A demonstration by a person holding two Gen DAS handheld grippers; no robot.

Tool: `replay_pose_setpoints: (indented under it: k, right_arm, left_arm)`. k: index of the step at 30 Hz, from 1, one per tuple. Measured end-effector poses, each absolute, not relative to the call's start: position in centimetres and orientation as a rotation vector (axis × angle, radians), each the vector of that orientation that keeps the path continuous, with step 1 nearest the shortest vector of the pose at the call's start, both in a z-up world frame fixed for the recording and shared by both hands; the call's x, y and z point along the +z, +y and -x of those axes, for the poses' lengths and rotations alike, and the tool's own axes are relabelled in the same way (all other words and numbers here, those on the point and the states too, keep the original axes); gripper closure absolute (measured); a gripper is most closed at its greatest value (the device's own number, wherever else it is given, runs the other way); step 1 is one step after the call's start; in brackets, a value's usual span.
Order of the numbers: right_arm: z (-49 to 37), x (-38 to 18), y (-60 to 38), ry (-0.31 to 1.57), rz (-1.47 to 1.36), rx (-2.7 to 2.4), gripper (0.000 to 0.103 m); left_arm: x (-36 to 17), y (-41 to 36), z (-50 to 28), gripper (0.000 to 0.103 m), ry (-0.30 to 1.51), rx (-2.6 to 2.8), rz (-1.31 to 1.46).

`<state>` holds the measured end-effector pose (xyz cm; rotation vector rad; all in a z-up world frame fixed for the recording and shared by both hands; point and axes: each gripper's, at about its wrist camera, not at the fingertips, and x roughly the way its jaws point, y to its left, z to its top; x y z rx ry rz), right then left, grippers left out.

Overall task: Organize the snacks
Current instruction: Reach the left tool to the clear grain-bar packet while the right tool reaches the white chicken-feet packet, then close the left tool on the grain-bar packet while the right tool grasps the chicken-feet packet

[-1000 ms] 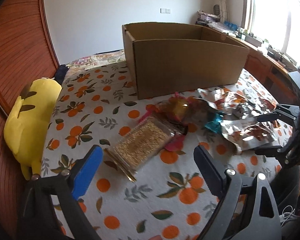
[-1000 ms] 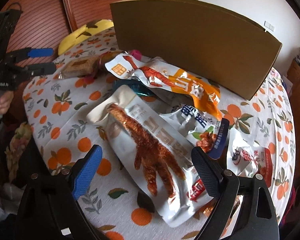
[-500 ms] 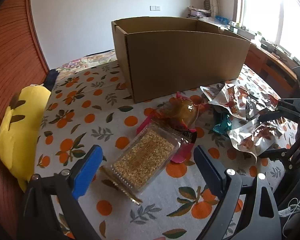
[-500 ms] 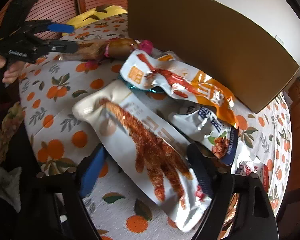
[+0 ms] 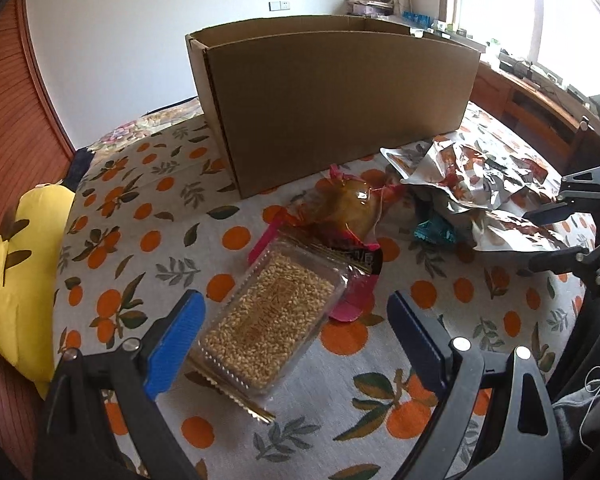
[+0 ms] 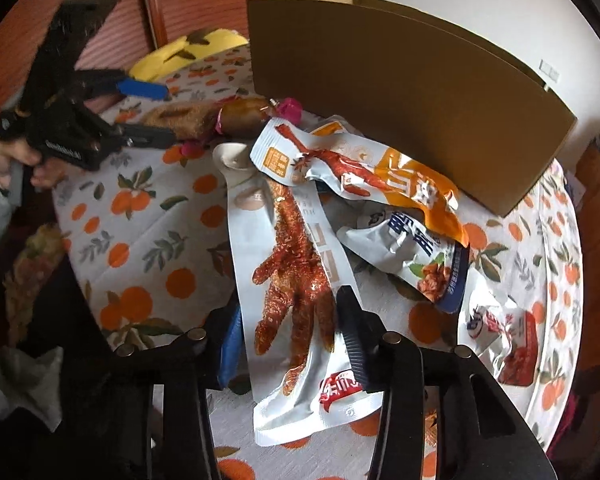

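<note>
An open cardboard box (image 5: 336, 108) stands at the back of the orange-print table; it also shows in the right wrist view (image 6: 400, 92). My left gripper (image 5: 296, 334) is open, its fingers either side of a clear tray of grain bars (image 5: 268, 316). Behind the tray lies a brown bun in a pink wrapper (image 5: 348, 208). My right gripper (image 6: 290, 330) has closed in around a white chicken-foot snack pouch (image 6: 292, 280); whether its pads pinch the pouch is unclear. An orange-and-white pouch (image 6: 356, 172) and a blue-and-white pouch (image 6: 416, 252) lie beyond it.
A yellow plush toy (image 5: 16, 280) lies at the table's left edge. More crumpled foil pouches (image 5: 472, 176) and a teal wrapper (image 5: 434, 232) sit by the box. A red-and-white pouch (image 6: 508, 340) lies at the right. A wooden sideboard (image 5: 532, 96) stands under the window.
My left gripper has moved forward until its fingers flank the grain bar tray. My right gripper has moved over the chicken-foot pouch and its jaws have narrowed around it.
</note>
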<state>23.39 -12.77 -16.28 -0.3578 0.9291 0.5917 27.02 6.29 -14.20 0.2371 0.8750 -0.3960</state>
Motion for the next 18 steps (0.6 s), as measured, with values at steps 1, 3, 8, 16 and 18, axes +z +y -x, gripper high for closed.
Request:
replay_pose_setpoints:
  k: [1,3,8,16,18]
  right_arm:
    - [-23.4,-16.2,-12.9,0.927,0.347,0.589,0.059]
    - [-23.3,-16.1,-13.2,0.930,0.321,0.592,0.059]
    - [-23.2,-15.2,-14.1,0.916,0.272,0.596,0.060]
    - [-23.5,-14.3,-14.5,0.898,0.223,0.587,0.062]
    - [-23.6,-14.3,-14.5,0.898,0.213,0.590,0.064]
  left_arm:
    - [-14.3,6.3,-27.2,0.014,0.879,-0.398,-0.236]
    - [-14.4,6.4,-27.5,0.021,0.895,-0.394,-0.223]
    - [-14.1,7.2,-28.0,0.037,0.910,-0.385,-0.171]
    - [-13.8,6.4,-26.0,0.052,0.951,-0.396,-0.163]
    - [-13.7,6.1,-25.6,0.050,0.954,-0.421,-0.153]
